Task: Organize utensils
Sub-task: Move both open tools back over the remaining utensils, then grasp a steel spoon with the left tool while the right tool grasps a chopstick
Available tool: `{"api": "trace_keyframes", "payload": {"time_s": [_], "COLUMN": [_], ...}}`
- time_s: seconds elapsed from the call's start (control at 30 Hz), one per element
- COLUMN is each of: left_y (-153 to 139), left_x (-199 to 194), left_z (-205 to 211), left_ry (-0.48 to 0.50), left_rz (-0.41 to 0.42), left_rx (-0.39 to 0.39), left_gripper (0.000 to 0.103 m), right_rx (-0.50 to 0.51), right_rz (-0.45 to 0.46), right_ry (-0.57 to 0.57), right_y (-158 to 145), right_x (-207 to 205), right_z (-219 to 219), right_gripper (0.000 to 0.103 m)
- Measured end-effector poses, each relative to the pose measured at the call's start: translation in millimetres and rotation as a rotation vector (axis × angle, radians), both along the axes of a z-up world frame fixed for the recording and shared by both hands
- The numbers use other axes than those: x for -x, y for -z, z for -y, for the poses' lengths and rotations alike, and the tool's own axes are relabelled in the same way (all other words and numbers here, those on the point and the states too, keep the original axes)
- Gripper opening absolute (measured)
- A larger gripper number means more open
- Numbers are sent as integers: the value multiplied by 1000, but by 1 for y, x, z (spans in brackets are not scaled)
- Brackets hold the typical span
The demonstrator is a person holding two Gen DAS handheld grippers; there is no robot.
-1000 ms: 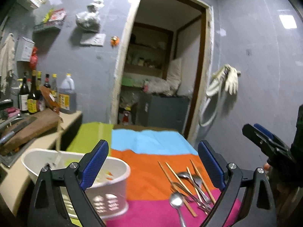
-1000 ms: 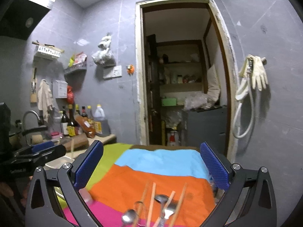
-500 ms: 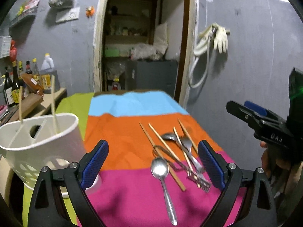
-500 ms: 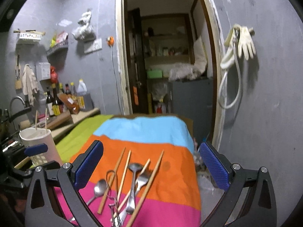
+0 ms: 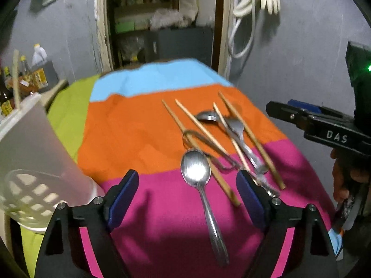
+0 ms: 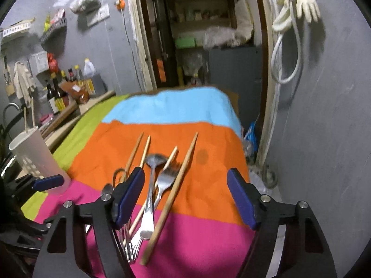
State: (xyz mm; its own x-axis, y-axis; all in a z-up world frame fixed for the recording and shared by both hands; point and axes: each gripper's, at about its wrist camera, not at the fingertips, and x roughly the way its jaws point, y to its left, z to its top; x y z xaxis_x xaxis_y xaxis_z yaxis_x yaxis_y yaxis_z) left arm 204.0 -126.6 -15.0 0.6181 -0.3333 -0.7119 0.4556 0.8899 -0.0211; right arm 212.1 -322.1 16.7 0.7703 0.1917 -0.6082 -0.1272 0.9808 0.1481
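Note:
A pile of utensils lies on the striped cloth: a large spoon, a fork, a ladle-like spoon and several wooden chopsticks. My left gripper is open and empty, hovering just above the large spoon. My right gripper is open and empty above the fork, spoon and chopsticks. A white perforated utensil holder stands at the left, with chopsticks standing in it; it also shows in the right wrist view.
The table is covered by a cloth with green, blue, orange and magenta stripes. A counter with bottles lies to the left. A grey wall with hanging gloves is close on the right; a doorway lies behind.
Both grippers have tilted down and moved closer to the utensil pile. The utensils and holder now fill more of each view.

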Motion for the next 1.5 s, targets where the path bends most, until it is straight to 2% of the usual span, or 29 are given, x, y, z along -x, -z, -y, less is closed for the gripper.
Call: {"api": "trace_keyframes", "payload": {"time_s": [0.2,0.33,0.53,0.7,0.8,0.9,1.0,1.07,1.27,1.4,1.5], "left_y": [22,31,30,29,28,29,29,29,26,19,9], "left_x": [-21,-33,-46,-52,-53,-53,-52,-52,-41,-30,-16], "left_z": [7,7,10,13,15,18,18,16,10,4,0], "left_ry": [8,3,4,8,20,31,33,31,31,20,25], "left_rz": [-107,-156,-175,-187,-187,-181,-182,-181,-143,-95,-28], "left_rx": [-66,-63,-70,-67,-73,-89,-86,-76,-40,6,37], "left_gripper": [60,59,58,43,31,31,31,31,30,30,30], "right_rx": [25,33,55,24,1,-43,-81,-97,-217,-263,-296], "right_rz": [-64,-109,-170,-236,-267,-347,-376,-382,-368,-291,-205], "right_ry": [-22,-40,-52,-58,-63,-74,-67,-71,-47,-50,-59], "right_y": [12,19,28,35,35,40,40,39,38,29,18], "right_x": [-8,-16,-26,-41,-47,-56,-60,-59,-47,-27,-11], "right_z": [-3,-6,-13,-12,-11,-7,-1,0,12,13,10], "right_gripper": [58,50,37,25,22,23,20,12,7,5,5]}}
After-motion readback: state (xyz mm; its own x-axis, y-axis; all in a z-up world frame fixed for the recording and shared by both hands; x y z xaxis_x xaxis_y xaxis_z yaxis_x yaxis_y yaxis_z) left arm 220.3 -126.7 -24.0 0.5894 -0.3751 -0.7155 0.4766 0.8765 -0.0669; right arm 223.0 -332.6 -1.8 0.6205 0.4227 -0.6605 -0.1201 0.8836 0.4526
